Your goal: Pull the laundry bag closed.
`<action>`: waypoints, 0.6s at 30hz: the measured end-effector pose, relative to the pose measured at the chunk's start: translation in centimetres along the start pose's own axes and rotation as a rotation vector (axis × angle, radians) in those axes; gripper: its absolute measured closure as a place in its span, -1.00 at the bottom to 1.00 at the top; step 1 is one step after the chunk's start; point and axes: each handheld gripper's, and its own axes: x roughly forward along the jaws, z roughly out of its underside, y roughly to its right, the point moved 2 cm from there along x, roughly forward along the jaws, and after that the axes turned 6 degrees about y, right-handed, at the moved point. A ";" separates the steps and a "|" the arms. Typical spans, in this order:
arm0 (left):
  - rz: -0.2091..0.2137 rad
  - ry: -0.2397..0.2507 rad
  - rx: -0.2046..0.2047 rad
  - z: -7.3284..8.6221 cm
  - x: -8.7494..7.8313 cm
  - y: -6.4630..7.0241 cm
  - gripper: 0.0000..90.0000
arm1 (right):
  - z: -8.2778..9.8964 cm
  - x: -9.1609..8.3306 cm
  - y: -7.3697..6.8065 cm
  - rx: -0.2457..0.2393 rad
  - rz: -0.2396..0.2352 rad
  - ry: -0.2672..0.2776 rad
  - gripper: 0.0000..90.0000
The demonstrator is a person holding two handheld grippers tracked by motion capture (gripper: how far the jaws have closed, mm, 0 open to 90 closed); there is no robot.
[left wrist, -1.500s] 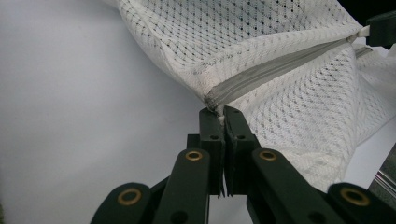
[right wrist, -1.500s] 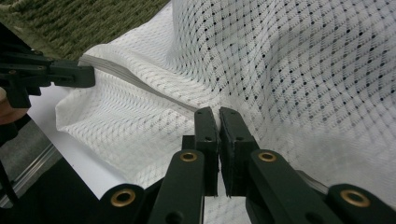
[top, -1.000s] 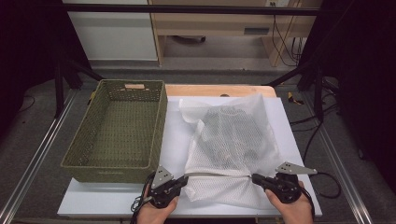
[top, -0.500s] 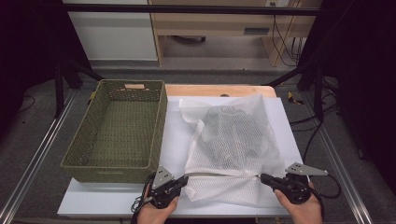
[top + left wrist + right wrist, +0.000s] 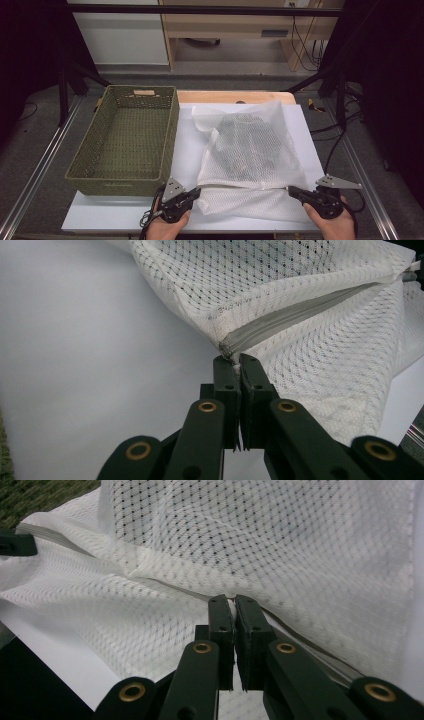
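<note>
A white mesh bag (image 5: 250, 150) with dark clothing inside lies on the white table top (image 5: 185, 145). A grey zipper (image 5: 300, 315) runs along its near side. My left gripper (image 5: 197, 190) is shut on the zipper's left end; in the left gripper view its jaws (image 5: 239, 360) pinch the fabric there. My right gripper (image 5: 290, 189) is shut on the zipper line at the bag's right end, and a small white piece shows between its jaws (image 5: 233, 600). In the right gripper view the mesh bag (image 5: 275, 540) lies close ahead, with the left gripper (image 5: 15, 544) far off at the left.
A green woven basket (image 5: 115, 186), empty, stands on the left half of the table beside the bag. The table's near edge runs just under both hands. Dark cables (image 5: 325, 150) hang off the right side.
My right gripper has slid to the right along the zipper line toward the bag's right end. The left gripper has stayed where it was.
</note>
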 end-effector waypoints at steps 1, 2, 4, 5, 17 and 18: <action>-0.003 -0.002 0.001 0.0 0.0 0.0 0.95 | 0.1 -0.2 0.3 0.000 0.003 -0.001 0.93; -0.003 -0.002 0.001 0.0 0.0 0.0 0.95 | 0.1 -0.2 0.3 0.000 0.003 -0.001 0.93; -0.004 -0.002 -0.001 0.0 0.0 0.0 0.95 | 0.1 -0.4 0.5 0.006 0.006 0.001 0.93; -0.008 -0.001 0.001 0.0 0.0 0.0 0.95 | 0.2 -0.5 0.7 0.003 0.007 0.000 0.93; -0.001 -0.002 0.005 0.1 0.1 0.1 0.95 | 0.4 -1.4 1.3 0.000 0.022 -0.012 0.93; -0.001 -0.002 0.005 0.1 0.1 0.1 0.95 | 0.4 -1.4 1.3 0.000 0.022 -0.012 0.93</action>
